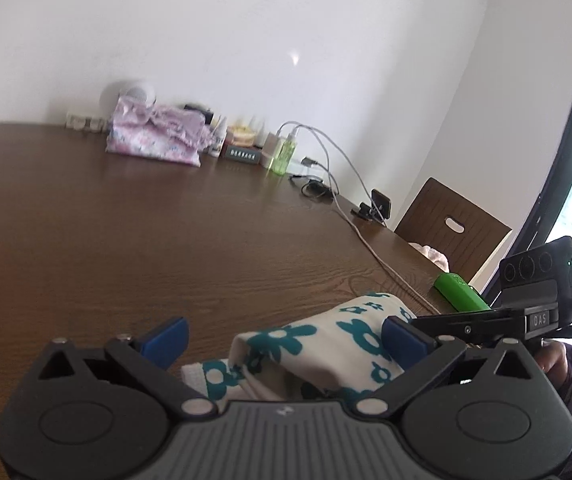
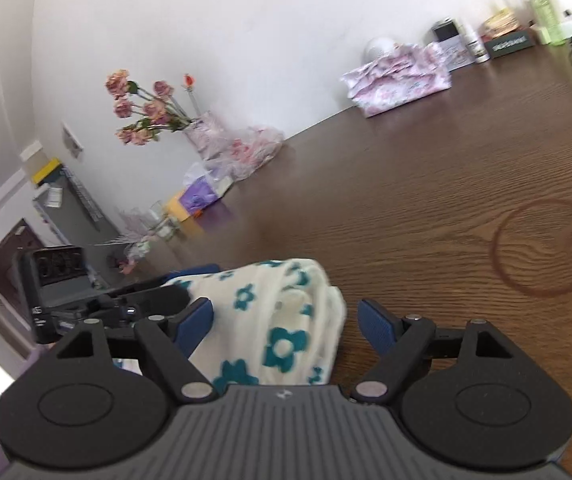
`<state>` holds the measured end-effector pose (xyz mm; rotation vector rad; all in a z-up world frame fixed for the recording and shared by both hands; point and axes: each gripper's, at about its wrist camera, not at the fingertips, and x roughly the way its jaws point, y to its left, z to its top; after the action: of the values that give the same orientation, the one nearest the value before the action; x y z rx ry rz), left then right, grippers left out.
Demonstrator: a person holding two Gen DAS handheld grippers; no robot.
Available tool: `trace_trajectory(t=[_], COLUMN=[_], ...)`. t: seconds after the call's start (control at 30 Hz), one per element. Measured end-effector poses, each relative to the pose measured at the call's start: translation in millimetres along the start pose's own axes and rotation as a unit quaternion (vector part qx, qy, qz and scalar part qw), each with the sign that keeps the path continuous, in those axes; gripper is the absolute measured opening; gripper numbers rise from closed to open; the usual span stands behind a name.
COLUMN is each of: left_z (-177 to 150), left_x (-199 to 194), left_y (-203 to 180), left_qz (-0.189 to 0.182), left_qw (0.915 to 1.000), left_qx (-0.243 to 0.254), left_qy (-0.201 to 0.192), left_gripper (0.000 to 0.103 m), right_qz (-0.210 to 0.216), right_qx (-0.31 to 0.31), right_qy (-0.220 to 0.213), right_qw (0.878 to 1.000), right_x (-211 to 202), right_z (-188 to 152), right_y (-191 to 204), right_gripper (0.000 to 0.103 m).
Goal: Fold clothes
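A folded white cloth with teal flowers (image 1: 325, 340) lies on the brown wooden table (image 1: 166, 220) near its front edge. My left gripper (image 1: 286, 336) stands open around it, blue pads wide apart, and the cloth touches the right-hand pad (image 1: 405, 336). In the right wrist view the same cloth (image 2: 278, 320) bulges between the spread fingers of my right gripper (image 2: 286, 322), which is open; its left pad (image 2: 194, 320) rests against the fabric. The two grippers face each other across the cloth: the right gripper (image 1: 525, 312) shows in the left wrist view, the left gripper (image 2: 58, 280) in the right one.
A folded pink floral garment (image 1: 154, 136) lies at the table's far edge by the wall, next to a green bottle (image 1: 284, 152), small boxes and cables (image 1: 349, 208). A phone on a stand (image 1: 377, 204), a green object (image 1: 461, 290) and a chair (image 1: 453, 228) are to the right. A flower vase (image 2: 206, 132) stands far left.
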<state>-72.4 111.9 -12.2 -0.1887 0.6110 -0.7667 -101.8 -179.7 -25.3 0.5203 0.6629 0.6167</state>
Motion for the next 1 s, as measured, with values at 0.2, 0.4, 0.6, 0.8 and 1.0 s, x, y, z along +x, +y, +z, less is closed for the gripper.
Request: trace_trajectory(t=[0.2, 0.4, 0.6, 0.8, 1.0], left_z=[5.3, 1.2, -1.3, 3.5, 4.3], left_x=[14.7, 9.4, -15.6, -2.1, 11.4], left_y=[15.2, 6.1, -17.7, -2.8, 12.0], left_qz=[-0.002, -0.033, -0.043, -0.070, -0.080], left_qw=[0.9959, 0.9906, 0.9983, 0.9946, 0.9928], left_qx=[-0.070, -0.109, 0.010, 0.041, -0.009], left_qy=[0.058, 0.077, 0.037, 0.065, 0.088], left_gripper=[0.100, 0.073, 0.090, 0.102, 0.093], right_qz=[0.025, 0.049, 0.031, 0.041, 0.000], right_qx=[0.041, 0.082, 0.037, -0.005, 0.002], right_qy=[0.020, 0.040, 0.007, -0.027, -0.008], right_qw=[0.999, 0.995, 0.999, 0.999, 1.000], right_x=[9.2, 18.3, -14.8, -27.9, -7.4], right_z=[1.1, 2.1, -3.3, -0.3, -2.5], right_y=[-6.6, -13.2, -3.6, -1.8, 7.9], right_gripper=[0.068, 0.052, 0.078, 0.097, 0.060])
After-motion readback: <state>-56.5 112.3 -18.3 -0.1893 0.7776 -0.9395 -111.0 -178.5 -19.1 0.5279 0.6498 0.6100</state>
